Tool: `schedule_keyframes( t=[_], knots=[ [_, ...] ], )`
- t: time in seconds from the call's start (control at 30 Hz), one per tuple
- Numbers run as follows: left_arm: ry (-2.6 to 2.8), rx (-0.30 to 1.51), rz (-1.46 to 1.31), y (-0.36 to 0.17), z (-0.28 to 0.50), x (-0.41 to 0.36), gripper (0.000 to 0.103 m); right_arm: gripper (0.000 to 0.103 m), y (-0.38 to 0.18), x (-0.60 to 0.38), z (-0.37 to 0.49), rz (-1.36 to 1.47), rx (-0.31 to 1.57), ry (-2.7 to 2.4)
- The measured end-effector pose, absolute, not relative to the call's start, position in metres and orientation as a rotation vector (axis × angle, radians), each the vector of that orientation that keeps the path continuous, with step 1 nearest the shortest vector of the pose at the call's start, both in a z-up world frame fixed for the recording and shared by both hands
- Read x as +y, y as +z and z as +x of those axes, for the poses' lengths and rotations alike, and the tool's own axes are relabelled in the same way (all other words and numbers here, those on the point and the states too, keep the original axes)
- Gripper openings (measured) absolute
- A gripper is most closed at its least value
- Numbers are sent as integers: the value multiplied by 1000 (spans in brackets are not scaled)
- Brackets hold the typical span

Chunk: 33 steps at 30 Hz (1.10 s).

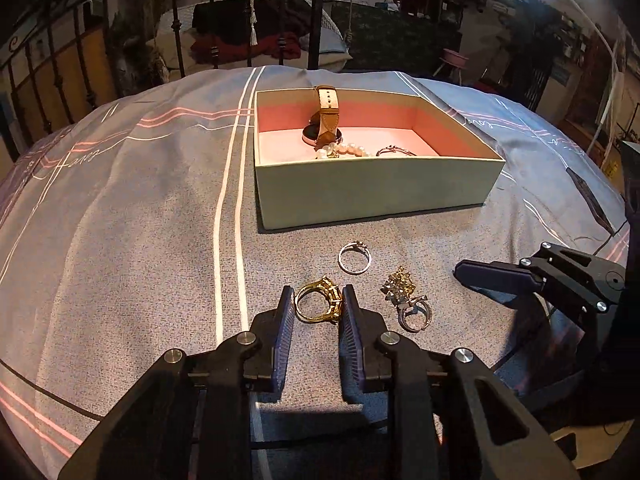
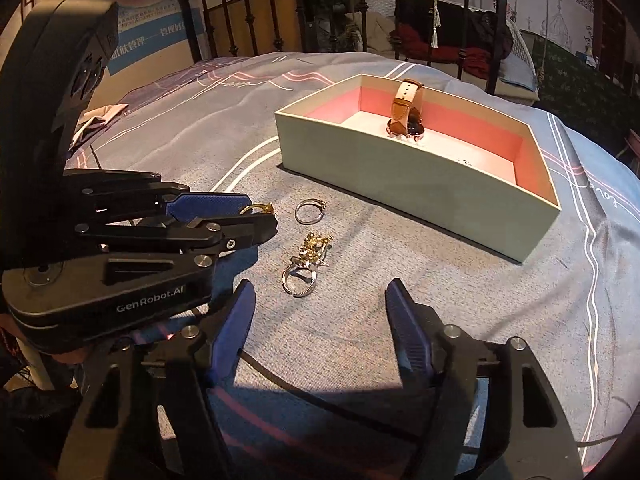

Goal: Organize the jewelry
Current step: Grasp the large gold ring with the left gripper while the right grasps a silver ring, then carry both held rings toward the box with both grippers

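An open green box (image 1: 376, 190) with a pink lining sits on the bed and holds a tan-strap watch (image 1: 326, 114), a pearl bracelet (image 1: 344, 151) and a thin ring (image 1: 394, 151). On the cover in front of it lie a silver ring (image 1: 355, 257), a gold ring (image 1: 318, 300) and a gold-and-silver cluster with a ring (image 1: 408, 300). My left gripper (image 1: 318, 298) is closed around the gold ring, its pads touching both sides. My right gripper (image 2: 320, 300) is open and empty, just short of the cluster (image 2: 306, 264). The box (image 2: 416, 184) also shows in the right wrist view.
The grey striped bed cover (image 1: 140, 220) bulges under everything. A black iron bed frame (image 1: 316, 12) and clothes stand behind the box. The right gripper's finger (image 1: 496, 276) lies low to the right of the cluster. A cable (image 2: 320, 396) runs across the cover near me.
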State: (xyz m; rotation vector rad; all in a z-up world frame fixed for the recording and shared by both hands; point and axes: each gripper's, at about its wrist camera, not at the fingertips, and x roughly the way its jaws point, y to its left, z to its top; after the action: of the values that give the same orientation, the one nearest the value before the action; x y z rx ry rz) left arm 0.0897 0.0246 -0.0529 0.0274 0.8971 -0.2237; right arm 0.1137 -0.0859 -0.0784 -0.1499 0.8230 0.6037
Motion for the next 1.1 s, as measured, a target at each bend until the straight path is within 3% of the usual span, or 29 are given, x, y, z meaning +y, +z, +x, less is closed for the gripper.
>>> schedule_keyframes(
  t=[0.2,0.33,1.1],
  knots=[
    [-227,910,-20,-54,91,29,24,41,-79,-78,121,-171,831,589],
    [-222,908,-9,-55,90,27,24,19,-78,-78,118,-182,821,585],
    [-212,922,18,-48,86,16,24,19,-75,-112,99,-50,798,583]
  ],
)
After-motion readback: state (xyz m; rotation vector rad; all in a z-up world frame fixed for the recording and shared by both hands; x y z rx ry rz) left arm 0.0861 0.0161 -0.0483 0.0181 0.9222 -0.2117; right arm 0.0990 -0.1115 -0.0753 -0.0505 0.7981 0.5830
